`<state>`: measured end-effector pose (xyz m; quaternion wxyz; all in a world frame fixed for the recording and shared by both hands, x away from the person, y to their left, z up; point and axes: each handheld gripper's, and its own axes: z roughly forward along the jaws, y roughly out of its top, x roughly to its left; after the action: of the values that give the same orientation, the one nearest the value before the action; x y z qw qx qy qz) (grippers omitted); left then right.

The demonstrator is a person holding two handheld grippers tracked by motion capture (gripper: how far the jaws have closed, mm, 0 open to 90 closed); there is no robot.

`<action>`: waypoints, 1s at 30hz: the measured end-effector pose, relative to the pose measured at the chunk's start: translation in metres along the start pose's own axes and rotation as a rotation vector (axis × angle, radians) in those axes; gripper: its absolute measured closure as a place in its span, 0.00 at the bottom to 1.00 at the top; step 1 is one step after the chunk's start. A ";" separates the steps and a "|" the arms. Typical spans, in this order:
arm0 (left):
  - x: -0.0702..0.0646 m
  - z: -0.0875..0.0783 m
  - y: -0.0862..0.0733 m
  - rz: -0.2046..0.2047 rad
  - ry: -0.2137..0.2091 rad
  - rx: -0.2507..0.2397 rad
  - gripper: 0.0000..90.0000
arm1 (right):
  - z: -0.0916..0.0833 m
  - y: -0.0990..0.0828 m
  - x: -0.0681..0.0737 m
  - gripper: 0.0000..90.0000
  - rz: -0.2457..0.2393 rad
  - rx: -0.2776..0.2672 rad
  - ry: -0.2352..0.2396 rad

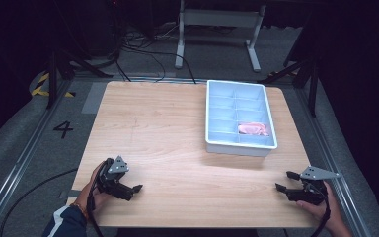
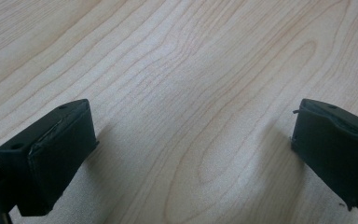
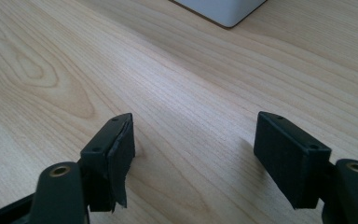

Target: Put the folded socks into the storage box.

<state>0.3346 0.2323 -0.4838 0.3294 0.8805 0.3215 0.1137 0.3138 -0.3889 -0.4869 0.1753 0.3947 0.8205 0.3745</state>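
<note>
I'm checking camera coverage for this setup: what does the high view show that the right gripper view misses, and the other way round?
The high view alone shows the pink item lying in a near right compartment of the white divided tray, the left claw with open jaws near the table's front left, and the floor cables. The right gripper view alone shows close wood grain between the right claw jaws, which stand wide apart with nothing between them. Both views share the wooden table, a tray corner and the right claw.
</note>
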 end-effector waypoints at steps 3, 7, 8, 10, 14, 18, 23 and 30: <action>0.000 0.000 0.000 -0.002 0.000 -0.001 0.00 | 0.000 0.000 0.000 0.33 0.000 0.000 -0.001; 0.000 0.000 0.000 -0.003 0.003 -0.002 0.00 | 0.000 0.000 0.000 0.33 0.001 -0.001 -0.004; 0.000 0.000 0.000 -0.004 0.002 -0.002 0.00 | 0.000 0.000 0.000 0.33 0.000 0.000 -0.005; 0.000 0.000 0.000 0.000 0.005 -0.001 0.00 | 0.000 0.000 0.000 0.33 0.001 -0.001 -0.006; -0.001 0.000 -0.001 -0.008 0.005 -0.004 0.00 | 0.000 0.000 -0.001 0.33 0.005 -0.002 -0.010; -0.001 0.000 -0.001 -0.011 0.005 -0.004 0.00 | 0.000 0.000 -0.001 0.33 0.010 -0.002 -0.013; 0.000 -0.001 -0.001 0.000 0.004 -0.001 0.00 | 0.000 0.000 -0.001 0.33 0.012 -0.002 -0.014; 0.000 0.000 0.000 0.002 0.003 0.000 0.00 | 0.000 0.000 -0.001 0.33 0.015 -0.004 -0.018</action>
<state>0.3343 0.2328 -0.4837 0.3290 0.8805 0.3211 0.1153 0.3145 -0.3898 -0.4871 0.1806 0.4039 0.8152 0.3738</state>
